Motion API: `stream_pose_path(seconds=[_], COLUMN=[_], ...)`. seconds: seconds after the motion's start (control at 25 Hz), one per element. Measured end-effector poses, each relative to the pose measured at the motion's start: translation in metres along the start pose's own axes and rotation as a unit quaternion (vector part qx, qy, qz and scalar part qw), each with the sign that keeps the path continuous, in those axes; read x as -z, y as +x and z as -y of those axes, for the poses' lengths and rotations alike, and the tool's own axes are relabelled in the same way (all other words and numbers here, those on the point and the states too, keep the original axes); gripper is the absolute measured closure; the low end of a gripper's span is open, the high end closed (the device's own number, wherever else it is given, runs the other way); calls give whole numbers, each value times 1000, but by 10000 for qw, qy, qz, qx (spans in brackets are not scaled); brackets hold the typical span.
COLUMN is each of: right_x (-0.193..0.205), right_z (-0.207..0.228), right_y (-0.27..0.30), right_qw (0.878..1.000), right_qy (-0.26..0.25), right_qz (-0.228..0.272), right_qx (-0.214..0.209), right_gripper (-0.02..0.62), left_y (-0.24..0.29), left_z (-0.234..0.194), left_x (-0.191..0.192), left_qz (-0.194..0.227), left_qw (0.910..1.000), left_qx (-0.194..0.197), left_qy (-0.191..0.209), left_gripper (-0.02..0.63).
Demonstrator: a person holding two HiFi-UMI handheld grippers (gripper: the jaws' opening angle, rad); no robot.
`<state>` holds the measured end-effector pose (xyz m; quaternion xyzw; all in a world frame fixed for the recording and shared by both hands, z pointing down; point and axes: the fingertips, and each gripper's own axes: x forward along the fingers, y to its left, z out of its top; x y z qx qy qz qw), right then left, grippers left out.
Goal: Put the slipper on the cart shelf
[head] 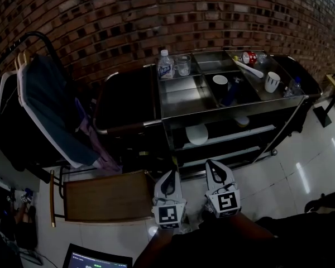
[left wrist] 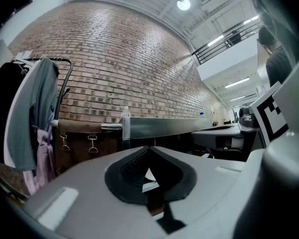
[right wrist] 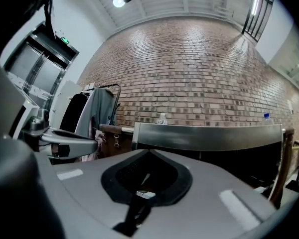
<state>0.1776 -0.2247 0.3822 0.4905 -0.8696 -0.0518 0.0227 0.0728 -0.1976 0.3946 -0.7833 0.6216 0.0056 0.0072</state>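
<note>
Though out of both gripper views, white mug on cart top.

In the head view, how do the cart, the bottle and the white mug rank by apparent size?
1. cart, by far the largest
2. bottle
3. mug, only slightly smaller than the bottle; both stand on the cart top, similarly far
</note>
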Motion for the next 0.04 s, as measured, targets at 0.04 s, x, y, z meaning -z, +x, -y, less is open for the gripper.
stream_pose_path(seconds=[0.04], right_x=[-3], right_z=[-1], right_y=[0], right_qw=[10000], right_qy=[-4], right_qz=[21], right_qx=[-16], right_gripper=[594], left_y=[-1], left_z=[0], left_x=[-1], left_qz=[6], left_qw=[10000], left_qx=[-12], left_qy=[-2], left_gripper=[595])
